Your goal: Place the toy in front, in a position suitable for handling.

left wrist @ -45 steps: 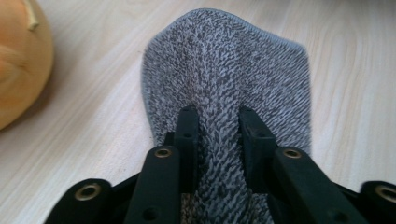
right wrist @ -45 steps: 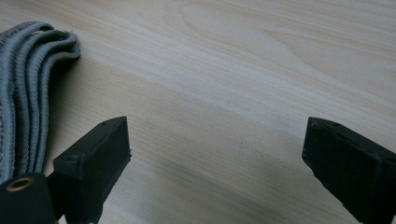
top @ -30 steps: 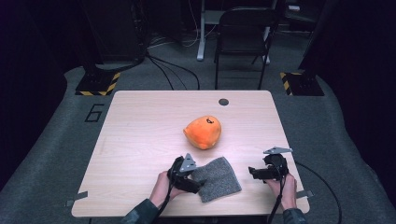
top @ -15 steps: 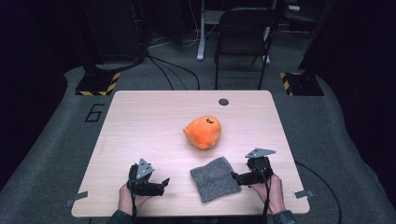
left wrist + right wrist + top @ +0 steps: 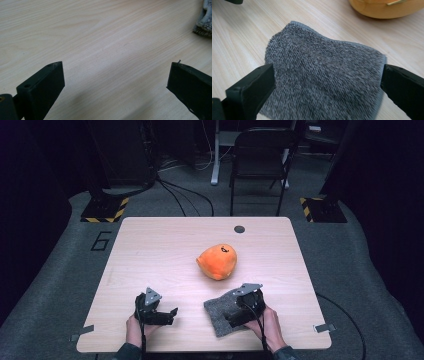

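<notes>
Cloth lies flat, lower centre of the high view, just below the orange plush. Right gripper hovers over it, jaws wide apart (nothing pinched yet). Left gripper sits lower left over bare table, jaws apart too. Grasp not yet made; any folding or wiping looks undone.

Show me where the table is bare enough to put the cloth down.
The far left of the table, beyond the left gripper and left of the orange plush, is bare. So is the strip between left gripper and grey cloth. It's crowded at near right, where the right gripper, cloth and plush bunch together.
</notes>
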Motion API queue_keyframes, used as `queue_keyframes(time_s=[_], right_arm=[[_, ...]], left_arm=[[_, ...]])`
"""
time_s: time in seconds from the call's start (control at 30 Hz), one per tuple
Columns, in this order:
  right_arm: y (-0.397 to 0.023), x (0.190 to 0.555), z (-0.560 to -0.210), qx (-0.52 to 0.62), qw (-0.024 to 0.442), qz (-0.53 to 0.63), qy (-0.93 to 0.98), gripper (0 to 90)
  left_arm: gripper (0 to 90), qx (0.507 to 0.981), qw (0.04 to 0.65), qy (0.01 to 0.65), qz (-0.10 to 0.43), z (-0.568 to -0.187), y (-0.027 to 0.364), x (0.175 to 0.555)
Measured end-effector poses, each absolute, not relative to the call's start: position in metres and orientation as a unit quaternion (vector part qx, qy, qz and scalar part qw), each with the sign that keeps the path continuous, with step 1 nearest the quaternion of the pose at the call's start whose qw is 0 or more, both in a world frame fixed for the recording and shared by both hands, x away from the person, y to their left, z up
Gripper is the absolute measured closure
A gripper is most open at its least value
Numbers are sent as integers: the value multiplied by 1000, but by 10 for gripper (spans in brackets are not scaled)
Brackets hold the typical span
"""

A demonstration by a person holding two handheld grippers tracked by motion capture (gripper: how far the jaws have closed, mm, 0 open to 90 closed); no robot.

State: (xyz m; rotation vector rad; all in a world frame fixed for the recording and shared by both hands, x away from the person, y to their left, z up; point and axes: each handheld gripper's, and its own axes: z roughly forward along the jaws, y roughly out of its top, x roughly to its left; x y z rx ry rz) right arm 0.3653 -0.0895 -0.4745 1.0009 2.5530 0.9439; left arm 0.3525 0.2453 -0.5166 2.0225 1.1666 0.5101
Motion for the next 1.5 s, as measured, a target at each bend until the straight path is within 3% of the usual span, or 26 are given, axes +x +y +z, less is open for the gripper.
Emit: queue_keyframes(time_s=[0.3,0.63,0.67,0.8,0.83,0.87,0.9,0.93,1.07,1.2,1.5], right_arm=[[-70,367,-494,327,118,280,895,3],[-72,366,-507,323,106,260,904,164],[-72,363,-506,319,105,265,904,243],[-75,361,-504,316,104,272,903,408],[-75,361,-504,316,104,272,903,408],[-77,361,-503,320,102,276,900,481],[-77,361,-503,320,102,276,900,481],[-79,362,-503,322,103,278,899,546],[-81,362,-502,329,108,283,894,645],[-83,361,-501,329,110,285,894,691],[-99,360,-489,349,126,299,879,695]], left_arm=[[27,791,366,449,197,-517,246,356],[73,794,363,448,193,-521,247,357],[77,794,364,448,192,-521,247,358],[71,798,355,447,192,-525,246,359],[68,798,355,447,192,-525,246,359],[64,803,350,445,188,-526,247,360],[64,802,352,446,187,-527,247,360],[49,804,347,447,184,-529,246,361],[40,804,348,446,184,-529,247,362],[25,810,341,438,191,-530,245,362],[5,813,336,435,190,-530,245,362]])
